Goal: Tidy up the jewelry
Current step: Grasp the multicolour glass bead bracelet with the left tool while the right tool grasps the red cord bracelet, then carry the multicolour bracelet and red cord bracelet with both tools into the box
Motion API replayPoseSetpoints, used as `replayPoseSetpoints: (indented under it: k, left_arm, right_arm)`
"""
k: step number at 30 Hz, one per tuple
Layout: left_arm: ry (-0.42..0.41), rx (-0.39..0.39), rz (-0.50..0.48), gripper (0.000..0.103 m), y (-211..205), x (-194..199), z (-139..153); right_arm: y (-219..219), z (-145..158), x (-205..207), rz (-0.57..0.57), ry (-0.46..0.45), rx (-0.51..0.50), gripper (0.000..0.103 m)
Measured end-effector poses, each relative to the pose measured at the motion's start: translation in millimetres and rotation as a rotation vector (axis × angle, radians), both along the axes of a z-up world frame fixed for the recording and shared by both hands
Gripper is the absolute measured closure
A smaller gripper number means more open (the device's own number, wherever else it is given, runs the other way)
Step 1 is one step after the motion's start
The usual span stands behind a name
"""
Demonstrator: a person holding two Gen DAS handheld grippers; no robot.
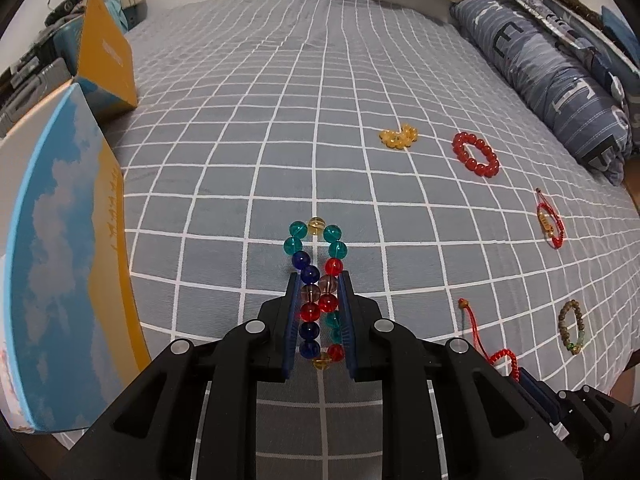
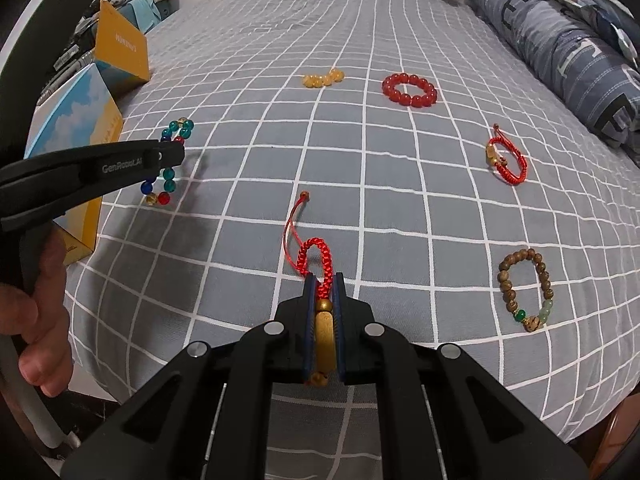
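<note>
Left wrist view: my left gripper [image 1: 318, 300] is clamping the multicolour bead bracelet [image 1: 316, 276], jaws narrow with beads pressed between the blue pads; the loop's far end is sticking out past the fingertips toward 12 o'clock. It is hanging over the grey checked bedspread [image 1: 240, 140]. I am seeing a yellow bead bracelet [image 1: 399, 136] at 1 o'clock, a red bead bracelet [image 1: 476, 155] just beyond it to the right, a red cord bracelet [image 1: 551, 225] at 3 o'clock, and a wooden bead bracelet [image 1: 573, 327] at 4 o'clock. A sky-print box [image 1: 60, 248] is standing at 9 o'clock, an orange box [image 1: 106, 52] at 10 o'clock, and a pillow [image 1: 540, 64] at 2 o'clock.

Right wrist view: my right gripper [image 2: 323, 292] is pinching a second red cord bracelet [image 2: 318, 260], jaws nearly together on its gold charm; the braided loop and tail are trailing toward 12 o'clock on the spread. The left gripper is showing at 9 o'clock, side on, with the multicolour beads dangling below it. A hand [image 2: 40, 320] is gripping its handle at 8 o'clock.
</note>
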State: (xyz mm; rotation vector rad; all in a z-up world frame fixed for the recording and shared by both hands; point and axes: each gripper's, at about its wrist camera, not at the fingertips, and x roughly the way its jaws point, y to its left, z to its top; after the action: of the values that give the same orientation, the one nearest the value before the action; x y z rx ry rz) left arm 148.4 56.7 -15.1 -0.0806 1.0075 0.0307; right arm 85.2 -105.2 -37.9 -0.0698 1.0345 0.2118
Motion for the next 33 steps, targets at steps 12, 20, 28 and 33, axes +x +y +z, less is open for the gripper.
replayPoseSetpoints:
  k: [12,20,28,33]
  left_arm:
    - [-0.048,0.023,0.004,0.085,2,-12,21]
    - [-0.087,0.039,0.015,0.085,8,-21,39]
    - [-0.133,0.036,0.021,0.085,15,-31,58]
    - [-0.168,0.038,0.027,0.085,20,-39,72]
  right_arm:
    - [1,14,1,-0.022,-0.056,-0.005,0.096]
    - [3,34,8,-0.037,-0.117,-0.008,0.096]
    - [9,55,16,-0.044,-0.182,-0.024,0.096]
    - [17,70,20,-0.038,-0.218,-0.03,0.096]
